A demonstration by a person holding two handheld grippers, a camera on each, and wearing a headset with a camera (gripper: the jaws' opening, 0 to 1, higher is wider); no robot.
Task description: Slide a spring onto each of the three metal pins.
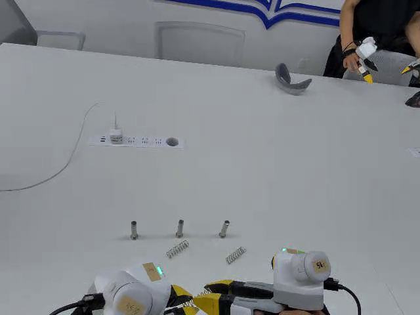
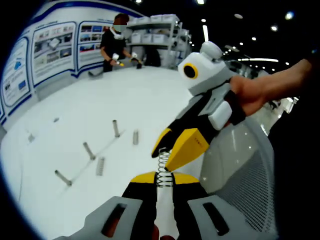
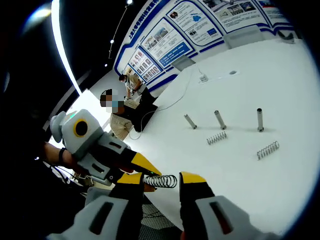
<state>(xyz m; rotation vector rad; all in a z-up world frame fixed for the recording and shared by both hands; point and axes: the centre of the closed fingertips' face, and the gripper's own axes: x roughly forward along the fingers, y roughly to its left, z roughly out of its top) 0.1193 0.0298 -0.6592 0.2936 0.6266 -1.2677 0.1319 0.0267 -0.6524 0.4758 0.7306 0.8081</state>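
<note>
near edge: held spring point(image 2: 162, 167) is pinched at one end by the left gripper point(image 2: 165, 179), jaws nearly closed. right gripper point(image 3: 161, 180) jaws stand apart astride it; grip cannot be told. just beyond, left loose spring point(image 1: 177, 249) and right loose spring point(image 1: 235, 254) lie on the table point(image 1: 295, 170). farther, left pin point(image 1: 134, 230), middle pin point(image 1: 180, 228), right pin point(image 1: 224, 228) stand bare. judged best: spring is held upright, bore lined over a pin tip, then lowered.

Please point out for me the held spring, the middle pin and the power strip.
held spring point(image 2: 163, 165): left gripper view, middle coils.
middle pin point(image 1: 180, 228): head view, its shaft.
power strip point(image 1: 147, 142): head view, its top face.
</note>
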